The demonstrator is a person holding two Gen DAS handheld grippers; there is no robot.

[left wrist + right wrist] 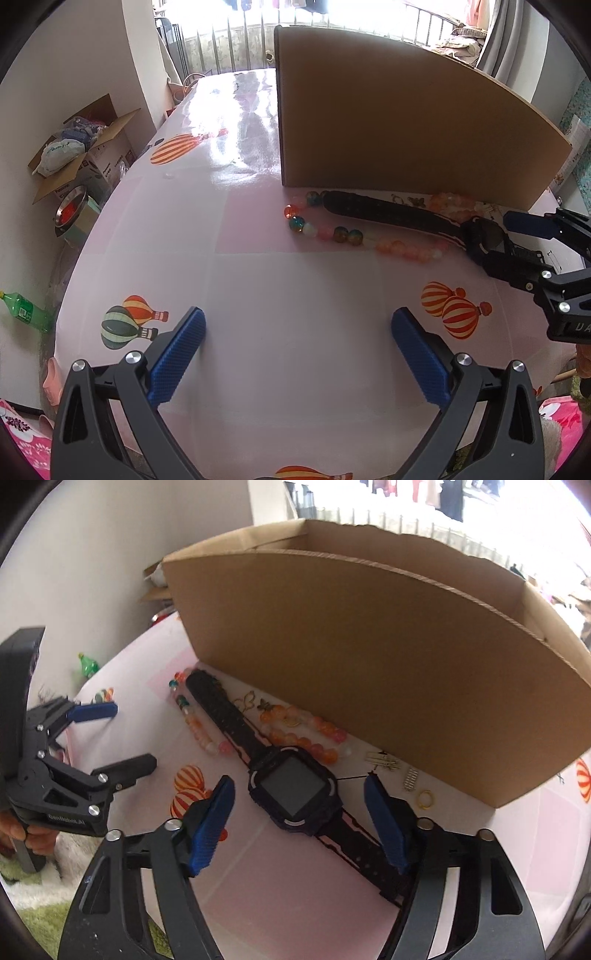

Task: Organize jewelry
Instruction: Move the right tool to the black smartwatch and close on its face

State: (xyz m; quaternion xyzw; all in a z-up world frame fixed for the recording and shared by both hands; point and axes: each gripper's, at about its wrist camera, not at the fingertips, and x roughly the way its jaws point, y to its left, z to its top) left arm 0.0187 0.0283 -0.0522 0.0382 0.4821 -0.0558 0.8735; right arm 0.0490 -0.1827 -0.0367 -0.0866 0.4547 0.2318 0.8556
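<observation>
While the dark square-faced watch with its long black strap (293, 788) lies flat on the pink tablecloth with balloon pictures (258, 886), just in front of the tall brown cardboard box (369, 657), my right gripper (299, 812) stands over it with one blue pad on each side of the face. The pads are spread and do not touch the watch yet, so I am not holding it.

What could go wrong? If I squeeze with the pads off-centre, the smooth watch case could twist or pop out. The strap is long and floppy — I think it will hang down and swing when I lift, and it could drag things along.

The things closest by are the string of orange, pink and green glass beads (199, 725) on one side of the strap and the orange and pink bead bracelet (306, 738) on the other, both touching it or nearly so. A swinging strap could pull them across the cloth. Farther along, near the box wall, sit small gold clips (384, 760), a little metal spring (410, 778) and a thin gold ring (425, 798) — easy to knock away and lose.

The box wall is high, so the strap end might catch on its edge.

My left gripper (299, 354) hangs spread wide over bare cloth, holding nothing, well apart from the watch.
</observation>
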